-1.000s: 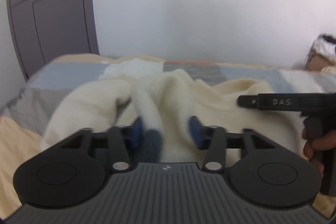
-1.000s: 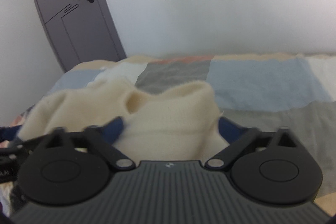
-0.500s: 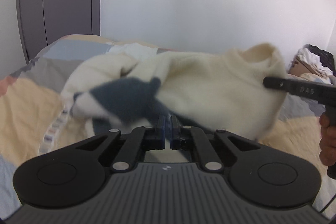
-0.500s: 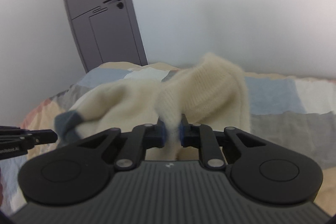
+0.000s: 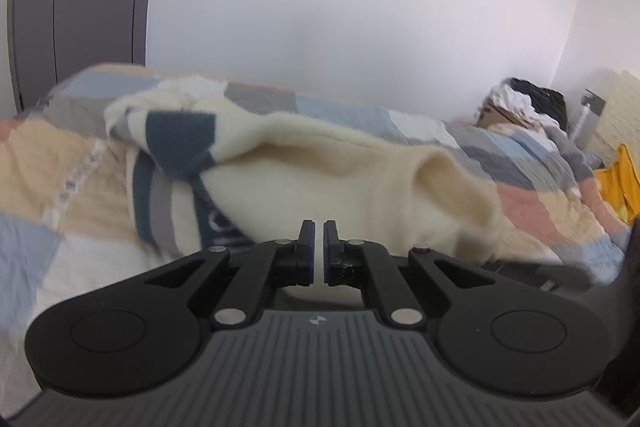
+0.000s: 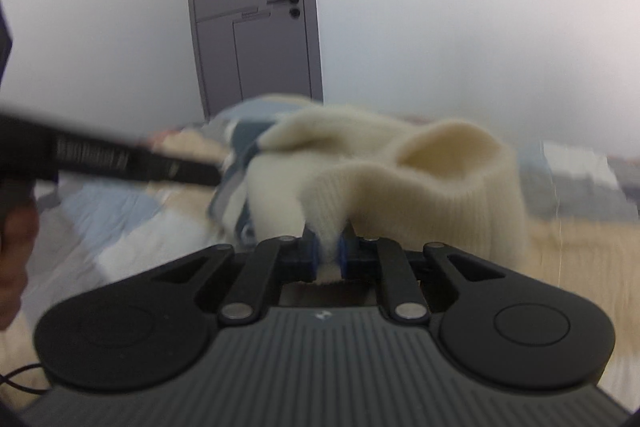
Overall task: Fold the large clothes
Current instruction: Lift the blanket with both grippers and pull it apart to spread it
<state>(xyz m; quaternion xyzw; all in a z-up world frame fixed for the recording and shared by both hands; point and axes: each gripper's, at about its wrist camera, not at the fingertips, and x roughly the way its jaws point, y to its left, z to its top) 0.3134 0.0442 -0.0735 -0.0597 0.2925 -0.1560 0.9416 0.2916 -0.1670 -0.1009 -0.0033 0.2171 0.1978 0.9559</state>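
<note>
Left wrist view: the left gripper has its jaws drawn almost together, leaving only a thin slit; the cream fabric of the sweater lies right at its blue pads, though whether cloth is pinched in the slit cannot be told. The sweater, cream with dark blue and grey stripes, is bunched and lifted over the patchwork bedspread. A pile of clothes sits at the far corner of the bed, and a yellow item lies at the right edge.

Right wrist view: the right gripper is clamped on a fold of the sweater's ribbed cream edge, the knit squeezed between its two pads. The other gripper reaches in from the left, blurred, carried by a hand. A grey door stands behind the bed.
</note>
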